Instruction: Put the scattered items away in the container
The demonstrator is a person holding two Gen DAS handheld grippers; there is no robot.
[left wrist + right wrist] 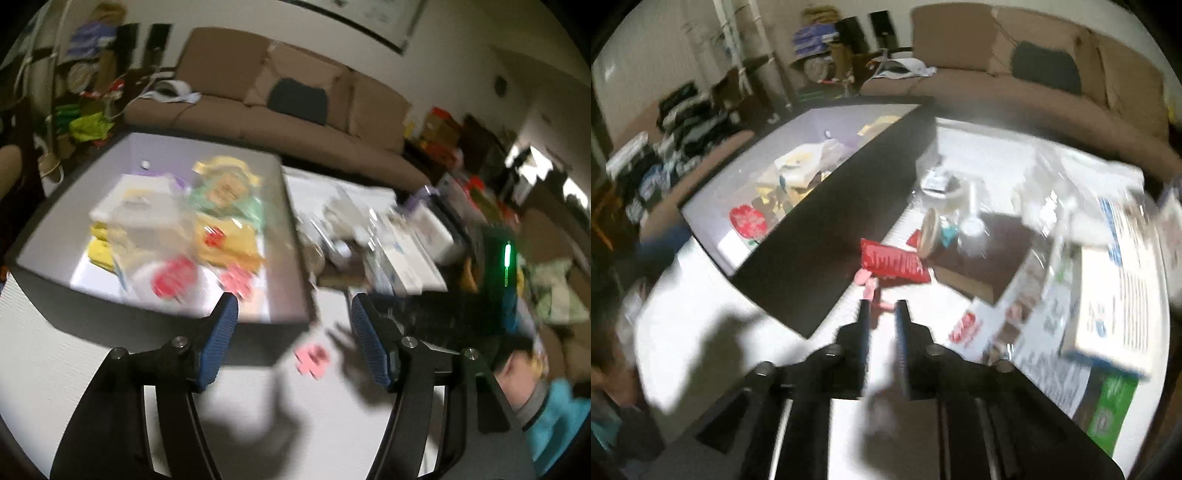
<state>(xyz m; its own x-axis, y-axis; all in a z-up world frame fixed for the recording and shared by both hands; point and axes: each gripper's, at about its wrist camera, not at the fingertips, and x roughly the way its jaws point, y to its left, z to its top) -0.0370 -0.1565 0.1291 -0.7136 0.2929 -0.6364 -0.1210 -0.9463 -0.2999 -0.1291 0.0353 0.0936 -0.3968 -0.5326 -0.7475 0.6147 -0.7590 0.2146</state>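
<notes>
Pink piece (312, 360) lying on the white table (74, 369), just near of the box's front right corner — blurred, shape hard to read. Seen again from the right wrist view (871, 286), partly between and just beyond the right gripper's tips.

Dark-sided box (155, 314) with pale inside, standing on the table at the left. Inside: yellow packets (229, 242), a round red-topped thing (173, 277), another pink piece (236, 278), a white flat pack (136, 205), a greenish bag (229, 195). All smeared by motion.

Left gripper (293, 314) spread wide, blue ribbed pads (225, 325) well apart, nothing between them; hovering above the table with the pink piece below the gap, nearer the right finger.

Right gripper (882, 314) with fingers narrowly parted, nearly closed — pink piece sitting at the tips, but cannot tell whether pinched or merely behind them.

Red snack packet (894, 264) lying flat just beyond the pink piece, touching the box's dark side wall (827, 236) or very near it. Tipped cup (931, 232) beside the packet. Farther right, a heap of white cartons and papers (1108, 295), a green box (1112, 406) near the table edge.

Brown sofa (295, 92) along the far side, a dark cushion (297, 99) on it.
</notes>
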